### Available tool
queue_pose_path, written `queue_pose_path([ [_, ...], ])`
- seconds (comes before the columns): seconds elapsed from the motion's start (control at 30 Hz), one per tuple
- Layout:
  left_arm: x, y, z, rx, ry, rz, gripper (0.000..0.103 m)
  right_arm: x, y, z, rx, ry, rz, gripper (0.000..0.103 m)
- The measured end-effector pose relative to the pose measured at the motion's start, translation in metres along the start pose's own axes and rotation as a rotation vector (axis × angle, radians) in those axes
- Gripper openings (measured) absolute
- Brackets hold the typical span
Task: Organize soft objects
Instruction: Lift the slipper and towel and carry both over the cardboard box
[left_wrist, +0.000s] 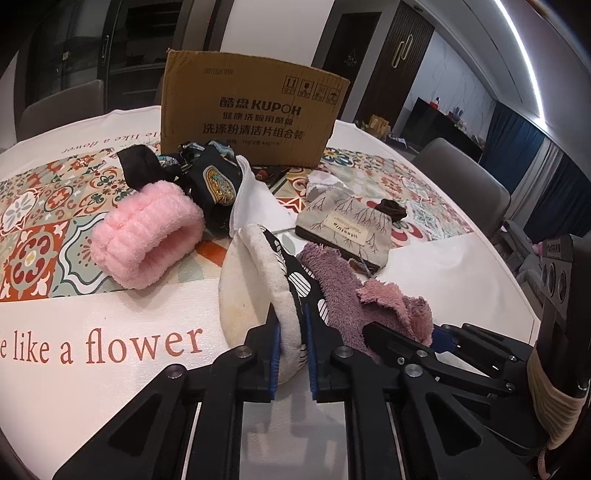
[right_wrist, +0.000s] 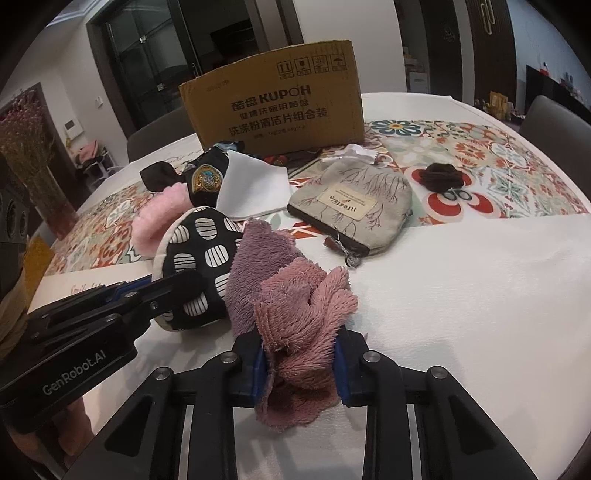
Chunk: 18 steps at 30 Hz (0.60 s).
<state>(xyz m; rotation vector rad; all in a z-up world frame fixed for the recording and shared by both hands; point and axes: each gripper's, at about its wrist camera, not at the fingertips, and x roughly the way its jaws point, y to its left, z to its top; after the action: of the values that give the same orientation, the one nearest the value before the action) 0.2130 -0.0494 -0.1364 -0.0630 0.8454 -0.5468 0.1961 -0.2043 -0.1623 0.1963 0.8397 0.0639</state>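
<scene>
My left gripper (left_wrist: 293, 350) is shut on the edge of a round padded mitt (left_wrist: 255, 291), cream inside, black with white ovals outside; the mitt also shows in the right wrist view (right_wrist: 201, 258). My right gripper (right_wrist: 300, 363) is shut on a fluffy purple and pink cloth (right_wrist: 295, 306), which lies right of the mitt in the left wrist view (left_wrist: 351, 291). A pink fuzzy band (left_wrist: 147, 236), a black patterned cloth with white lining (left_wrist: 218, 184), a grey pouch (right_wrist: 354, 206) and a small dark brown piece (right_wrist: 441, 177) lie beyond.
An open cardboard box (left_wrist: 251, 110) stands at the back of the round table, on a tile-patterned cloth (left_wrist: 40, 221). Dried flowers in a vase (right_wrist: 33, 162) stand at the left edge. Chairs (left_wrist: 465, 184) surround the table.
</scene>
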Motion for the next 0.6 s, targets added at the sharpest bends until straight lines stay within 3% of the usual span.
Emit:
queue_pose_path([
  [0.6,-0.055,-0.023,0.024,0.049,-0.160,0.075,0.012,-0.052,0.002,0.023,0.004,-0.135,-0.033,0.029],
])
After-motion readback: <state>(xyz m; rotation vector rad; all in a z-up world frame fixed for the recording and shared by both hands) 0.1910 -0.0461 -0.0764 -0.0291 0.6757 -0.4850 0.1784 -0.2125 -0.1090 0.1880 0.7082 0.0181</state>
